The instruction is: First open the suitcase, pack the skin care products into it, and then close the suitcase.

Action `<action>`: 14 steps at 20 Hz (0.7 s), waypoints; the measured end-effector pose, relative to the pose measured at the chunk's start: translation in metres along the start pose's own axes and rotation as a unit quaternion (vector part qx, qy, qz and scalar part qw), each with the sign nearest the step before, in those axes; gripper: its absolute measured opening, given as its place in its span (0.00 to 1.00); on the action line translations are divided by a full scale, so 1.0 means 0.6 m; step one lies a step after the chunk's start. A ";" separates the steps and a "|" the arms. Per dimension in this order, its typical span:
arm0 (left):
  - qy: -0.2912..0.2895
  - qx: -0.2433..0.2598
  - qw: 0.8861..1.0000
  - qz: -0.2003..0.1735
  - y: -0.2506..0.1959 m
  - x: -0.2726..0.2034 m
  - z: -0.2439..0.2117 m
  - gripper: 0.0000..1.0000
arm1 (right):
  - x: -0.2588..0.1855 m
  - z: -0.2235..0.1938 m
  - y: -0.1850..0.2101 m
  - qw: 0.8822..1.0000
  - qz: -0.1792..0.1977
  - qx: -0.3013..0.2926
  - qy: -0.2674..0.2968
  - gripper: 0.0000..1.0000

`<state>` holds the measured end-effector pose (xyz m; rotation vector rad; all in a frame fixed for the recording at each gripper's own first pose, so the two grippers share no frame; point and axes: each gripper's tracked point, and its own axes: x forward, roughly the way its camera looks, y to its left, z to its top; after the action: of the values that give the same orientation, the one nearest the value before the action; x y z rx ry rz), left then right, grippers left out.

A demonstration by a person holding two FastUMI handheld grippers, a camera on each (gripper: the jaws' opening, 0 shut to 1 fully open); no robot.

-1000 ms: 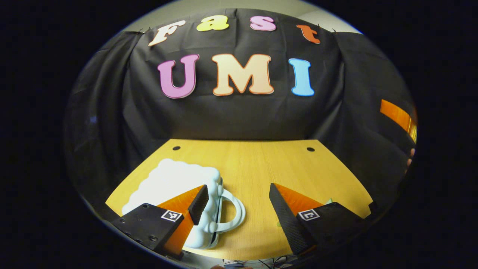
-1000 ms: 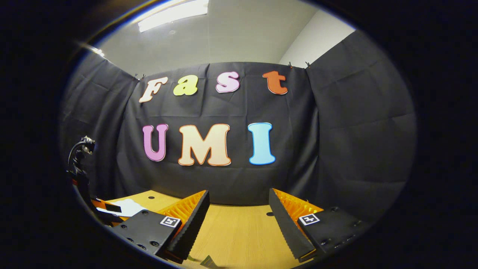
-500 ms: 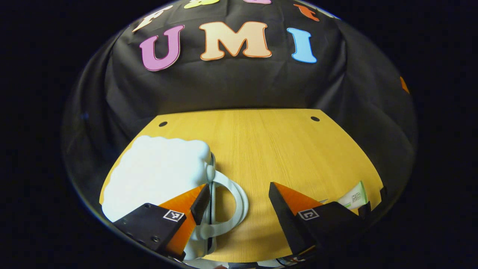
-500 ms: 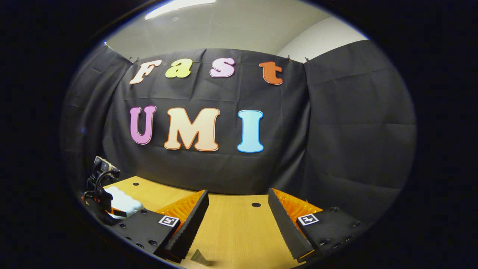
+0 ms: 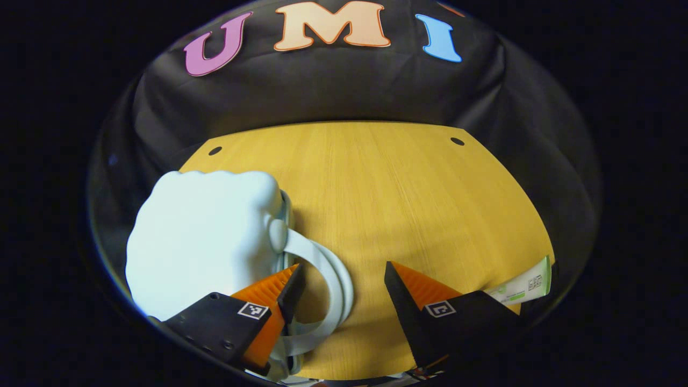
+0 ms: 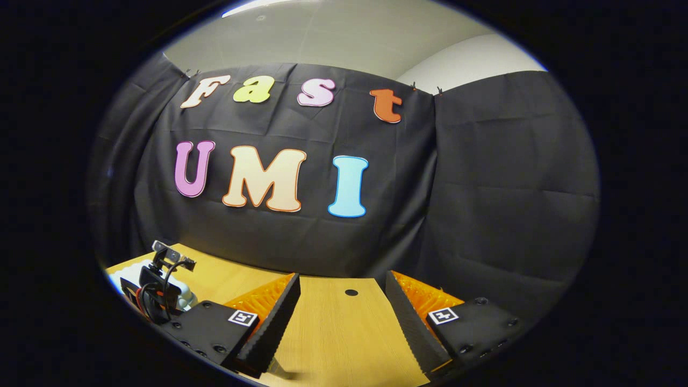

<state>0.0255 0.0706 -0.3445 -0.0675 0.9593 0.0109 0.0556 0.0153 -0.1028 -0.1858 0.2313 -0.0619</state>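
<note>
Your left gripper (image 5: 341,279), fingers spread wide and holding nothing, hangs over the closed pale-blue suitcase's handle (image 5: 333,279) on the counter (image 5: 398,188), shell (image 5: 204,231) to its left, skincare tube (image 5: 521,285) right; right gripper (image 6: 341,306) open, empty, farther.

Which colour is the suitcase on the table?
Pale blue suitcase, shown best in the left gripper view.

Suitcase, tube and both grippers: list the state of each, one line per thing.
suitcase: closed, lying flat on the table, handle toward the left gripper.
skin care tube: lying on the table, outside the suitcase.
left gripper: open, holding nothing, one finger over the handle.
right gripper: open, empty.
</note>
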 end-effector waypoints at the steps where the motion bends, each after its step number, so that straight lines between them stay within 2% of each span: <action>1: 0.004 -0.006 1.000 -0.009 -0.010 0.005 -0.002 0.90 | -0.002 -0.001 0.002 1.000 -0.001 -0.004 -0.001 0.98; 3: 0.014 -0.013 1.000 -0.004 -0.007 0.011 -0.006 0.90 | -0.004 -0.006 0.008 1.000 0.001 -0.013 -0.001 0.98; 6: 0.028 -0.029 0.999 0.023 0.006 0.017 -0.013 0.90 | -0.006 -0.014 0.007 1.000 0.000 -0.019 0.004 0.99; 11: 0.057 -0.037 0.998 0.020 -0.001 0.030 -0.030 0.89 | -0.005 -0.022 0.000 1.000 -0.002 -0.014 0.008 0.99; 12: 0.062 -0.029 0.997 0.033 0.009 0.028 -0.033 0.83 | -0.006 -0.022 0.000 1.000 -0.002 -0.013 0.008 0.99; 14: 0.060 -0.023 0.996 0.054 0.040 0.029 -0.030 0.36 | -0.005 -0.026 -0.001 1.000 -0.002 -0.012 0.010 0.99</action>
<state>0.0198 0.0933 -0.3701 -0.0596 1.0827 0.1306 0.0488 0.0120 -0.1167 -0.2106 0.2522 -0.0659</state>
